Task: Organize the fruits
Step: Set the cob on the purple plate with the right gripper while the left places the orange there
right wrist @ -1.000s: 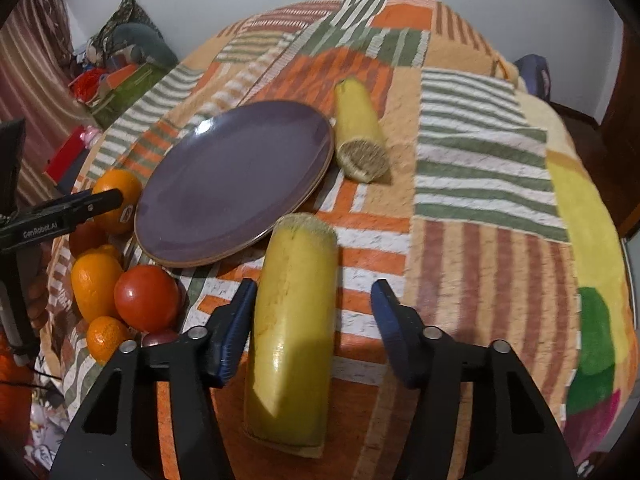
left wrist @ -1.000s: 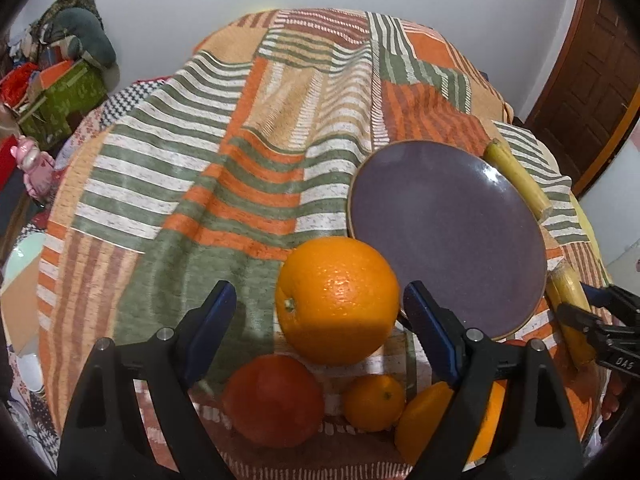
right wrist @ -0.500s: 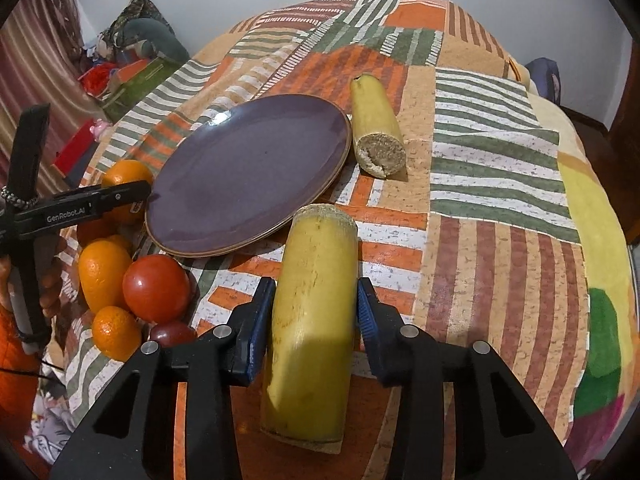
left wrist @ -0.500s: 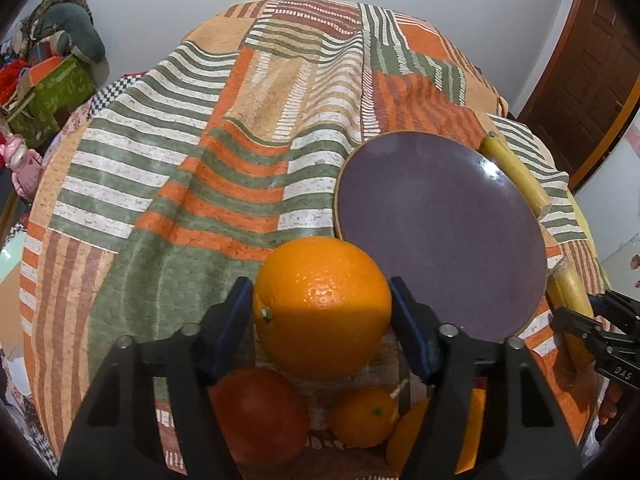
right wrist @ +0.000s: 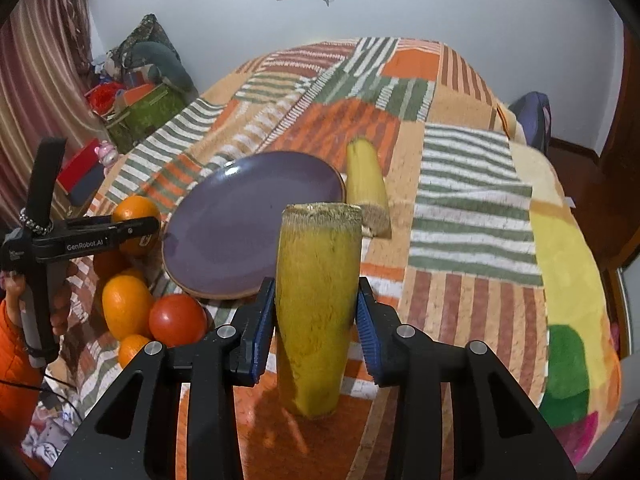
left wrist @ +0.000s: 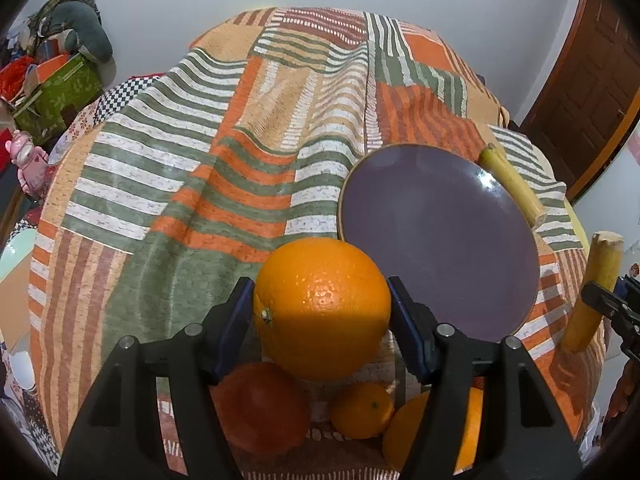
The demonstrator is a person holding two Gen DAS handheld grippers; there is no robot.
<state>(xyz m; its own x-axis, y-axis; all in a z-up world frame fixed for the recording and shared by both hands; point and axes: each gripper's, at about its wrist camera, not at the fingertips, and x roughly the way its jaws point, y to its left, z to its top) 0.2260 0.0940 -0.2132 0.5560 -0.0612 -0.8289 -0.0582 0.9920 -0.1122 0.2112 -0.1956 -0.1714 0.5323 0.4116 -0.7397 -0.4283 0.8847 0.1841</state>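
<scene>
1. Large orange (left wrist: 322, 308) clamped between the blue pads of the left gripper (left wrist: 321, 314), held just above the fruit pile at the near left edge of the bed's patchwork cover (left wrist: 208, 184).
2. Below it, on the cover: red tomato (left wrist: 260, 408), small mandarin (left wrist: 362, 410), another orange (left wrist: 412, 428) partly hidden by the gripper finger.
3. Right gripper (right wrist: 316, 328) closed on a thick yellow sugarcane piece (right wrist: 316, 312), pads pressing both its sides; piece is tilted up, cut fibrous end pointing away, lower end close to the cover; can't tell if touching.
4. Purple plate (left wrist: 436, 240) lies flat on the cover between the fruit pile and the cane pieces, nothing on it.
5. Second cane piece (right wrist: 366, 184) lies on the cover just beside the plate's far right rim.
6. Green box (right wrist: 144, 114) with clutter beyond the far left edge; dark wooden door (left wrist: 580, 92) at right.
</scene>
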